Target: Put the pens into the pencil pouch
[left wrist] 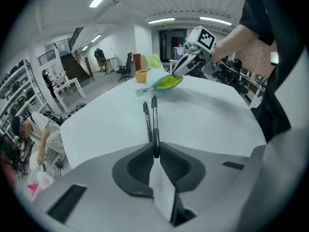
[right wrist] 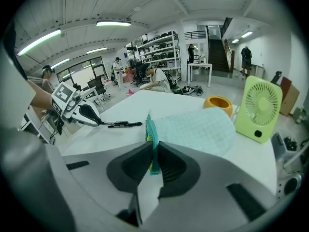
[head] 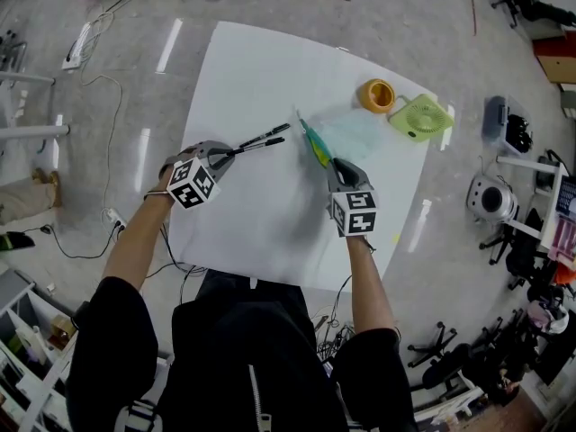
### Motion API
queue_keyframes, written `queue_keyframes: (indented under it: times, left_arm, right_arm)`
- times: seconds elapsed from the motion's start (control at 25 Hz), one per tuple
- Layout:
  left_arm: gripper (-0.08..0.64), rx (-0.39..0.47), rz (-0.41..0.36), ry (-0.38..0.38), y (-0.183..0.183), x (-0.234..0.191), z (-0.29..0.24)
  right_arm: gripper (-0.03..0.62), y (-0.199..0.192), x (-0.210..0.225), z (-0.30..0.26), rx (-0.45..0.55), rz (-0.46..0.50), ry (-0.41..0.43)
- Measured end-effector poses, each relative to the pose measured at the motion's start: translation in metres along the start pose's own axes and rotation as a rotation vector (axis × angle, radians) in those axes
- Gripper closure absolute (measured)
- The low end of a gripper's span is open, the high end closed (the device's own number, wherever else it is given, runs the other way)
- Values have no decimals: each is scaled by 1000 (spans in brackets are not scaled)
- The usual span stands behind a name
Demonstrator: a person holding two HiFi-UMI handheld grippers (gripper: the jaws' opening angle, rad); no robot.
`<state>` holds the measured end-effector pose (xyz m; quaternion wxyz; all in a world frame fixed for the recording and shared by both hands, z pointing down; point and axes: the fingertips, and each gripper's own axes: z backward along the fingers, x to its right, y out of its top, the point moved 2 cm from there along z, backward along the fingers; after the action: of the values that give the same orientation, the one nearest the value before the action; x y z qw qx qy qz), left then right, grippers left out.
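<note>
Smooth matt white on the rectangular table top (head: 270, 79), over a polished grey floor (head: 135, 52) glossy enough to mirror the ceiling lights. Slick plastic with a faint sheen on the two slim black pens (left wrist: 153, 120); thin, half-translucent pale-teal checked fabric with a shinier yellow-green edge band for the flat pencil pouch (right wrist: 195, 129). Smooth moulded plastic, lightly glossy, in the lime-green desk fan (right wrist: 260, 108) and the round orange cup (right wrist: 218, 103); matt grey plastic shell and ribbed dark pads (left wrist: 134, 170) on the left gripper (left wrist: 155, 150).
</note>
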<state>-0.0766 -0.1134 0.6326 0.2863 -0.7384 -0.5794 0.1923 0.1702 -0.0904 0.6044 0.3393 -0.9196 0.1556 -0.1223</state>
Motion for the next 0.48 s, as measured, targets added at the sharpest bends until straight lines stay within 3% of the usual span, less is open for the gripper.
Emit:
queue_keyframes:
  times: [0.32,0.48]
  left_arm:
    - [505,81,153,-96,27,20,1]
    - [505,87,168,-141,38,28,-6]
  right_arm:
    - [545,5,-1,1,24,-23,4]
    - [545,7,-5,2,37,-28,7]
